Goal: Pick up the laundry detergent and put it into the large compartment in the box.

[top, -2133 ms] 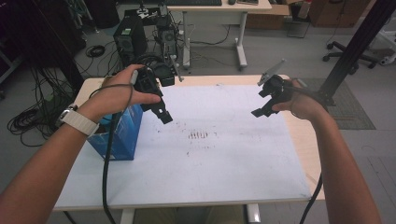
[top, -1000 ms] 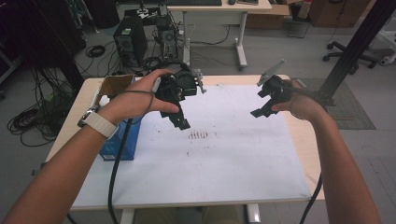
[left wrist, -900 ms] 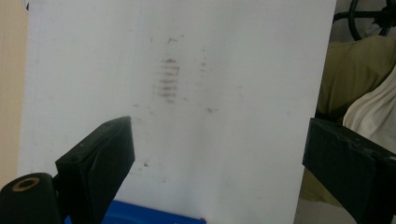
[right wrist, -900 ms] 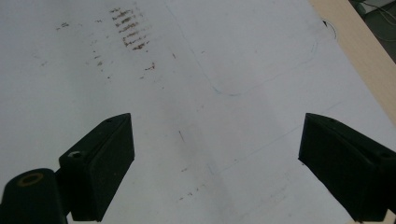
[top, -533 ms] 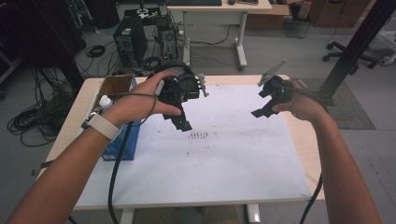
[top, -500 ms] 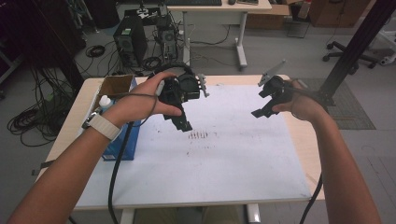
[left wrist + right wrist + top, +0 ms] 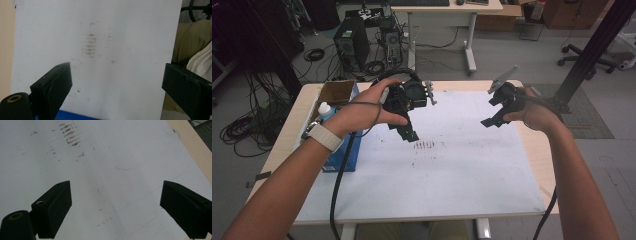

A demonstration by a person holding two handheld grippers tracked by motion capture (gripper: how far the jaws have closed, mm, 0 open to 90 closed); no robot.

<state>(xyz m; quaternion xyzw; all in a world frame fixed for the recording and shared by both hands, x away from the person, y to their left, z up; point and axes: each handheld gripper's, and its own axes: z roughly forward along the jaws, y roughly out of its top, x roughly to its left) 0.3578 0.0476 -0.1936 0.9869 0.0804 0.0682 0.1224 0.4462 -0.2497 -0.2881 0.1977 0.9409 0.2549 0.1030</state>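
A: While both hands hover over the white sheet [image 7: 432,175], what do you see in the tongs?

B: The left tongs [image 7: 408,134] stand wide open with nothing between the jaws, above the brown smear marks [image 7: 424,145]. The right tongs [image 7: 490,121] are also wide open and empty, to the right of the same marks. The nearest things to pick are at the left of the marks: a white bottle [image 7: 325,110] standing in a blue box [image 7: 343,156], beside a brown cardboard box [image 7: 336,93] at the table's [image 7: 542,165] left edge.

A: What could go wrong from here?

B: I think the main risk is the left cable [image 7: 339,175]. It hangs close past the blue box, so a quick swing toward the bottle could catch the box and pull it off the edge. Also the bottle looks tall and narrow; a jaw coming from the side may push it over before closing.

A: And the right hand?

B: It is well apart from the boxes, so little danger there.
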